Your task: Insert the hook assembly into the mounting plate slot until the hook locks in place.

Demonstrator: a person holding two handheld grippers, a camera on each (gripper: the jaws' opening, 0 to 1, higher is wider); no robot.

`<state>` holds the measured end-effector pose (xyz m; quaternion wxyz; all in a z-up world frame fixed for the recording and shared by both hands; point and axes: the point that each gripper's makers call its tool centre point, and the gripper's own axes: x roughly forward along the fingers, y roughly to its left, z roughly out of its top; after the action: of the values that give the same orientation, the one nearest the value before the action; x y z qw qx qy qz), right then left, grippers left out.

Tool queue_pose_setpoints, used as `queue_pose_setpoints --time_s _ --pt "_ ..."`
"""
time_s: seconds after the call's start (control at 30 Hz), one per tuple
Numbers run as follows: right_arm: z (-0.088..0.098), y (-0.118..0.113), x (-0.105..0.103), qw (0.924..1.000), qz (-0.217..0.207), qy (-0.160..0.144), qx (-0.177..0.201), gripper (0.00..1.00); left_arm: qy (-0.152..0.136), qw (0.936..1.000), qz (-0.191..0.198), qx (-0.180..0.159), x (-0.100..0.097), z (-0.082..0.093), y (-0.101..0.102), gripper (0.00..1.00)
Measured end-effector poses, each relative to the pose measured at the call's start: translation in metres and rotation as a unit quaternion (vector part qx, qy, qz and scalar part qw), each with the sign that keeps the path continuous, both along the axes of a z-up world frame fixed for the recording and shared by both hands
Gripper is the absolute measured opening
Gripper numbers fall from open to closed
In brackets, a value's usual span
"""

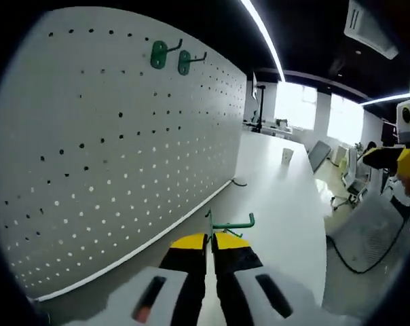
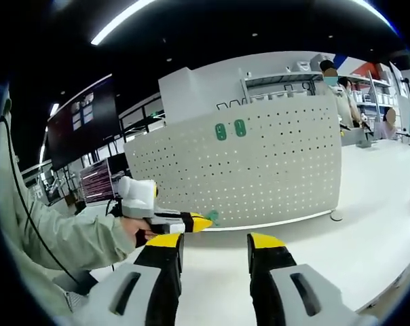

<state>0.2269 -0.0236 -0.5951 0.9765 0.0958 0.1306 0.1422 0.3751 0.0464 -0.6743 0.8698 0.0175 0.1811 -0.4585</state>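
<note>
A: Seen up close in the left gripper view, the white pegboard (image 1: pixel 123 136) stands upright on the table (image 1: pixel 280 197). Hooks on it?

B: Two green mounted hooks (image 1: pixel 171 56), side by side near the top. The right gripper view shows the full board width, plus a person's sleeve (image 2: pixel 62 238).

A: Third hook?

B: One loose green hook (image 1: pixel 229 224), clenched in the left gripper (image 1: pixel 210 241), off the board. Right gripper (image 2: pixel 215 248) released, jaws apart, nothing between them.

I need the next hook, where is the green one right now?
In the left gripper view, the green hook is clamped in the left gripper, low beside the pegboard.
</note>
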Motion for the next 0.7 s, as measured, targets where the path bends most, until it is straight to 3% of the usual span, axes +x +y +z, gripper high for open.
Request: queue_pose_setpoints --time_s 0.3,0.53,0.7 --pt "0.005 0.004 -0.008 0.9999 0.01 -0.007 -0.001 0.36 -0.019 0.9983 0.004 -0.056 -0.017 0.046 0.004 0.03" --pt "0.02 0.006 -0.012 0.9996 0.017 -0.023 0.006 0.36 -0.057 0.9963 -0.001 -0.064 -0.036 0.075 0.007 0.03" --pt "0.036 0.008 -0.014 0.9989 0.024 -0.038 0.009 0.36 -0.084 0.9949 -0.002 -0.055 -0.05 0.085 0.01 0.03"
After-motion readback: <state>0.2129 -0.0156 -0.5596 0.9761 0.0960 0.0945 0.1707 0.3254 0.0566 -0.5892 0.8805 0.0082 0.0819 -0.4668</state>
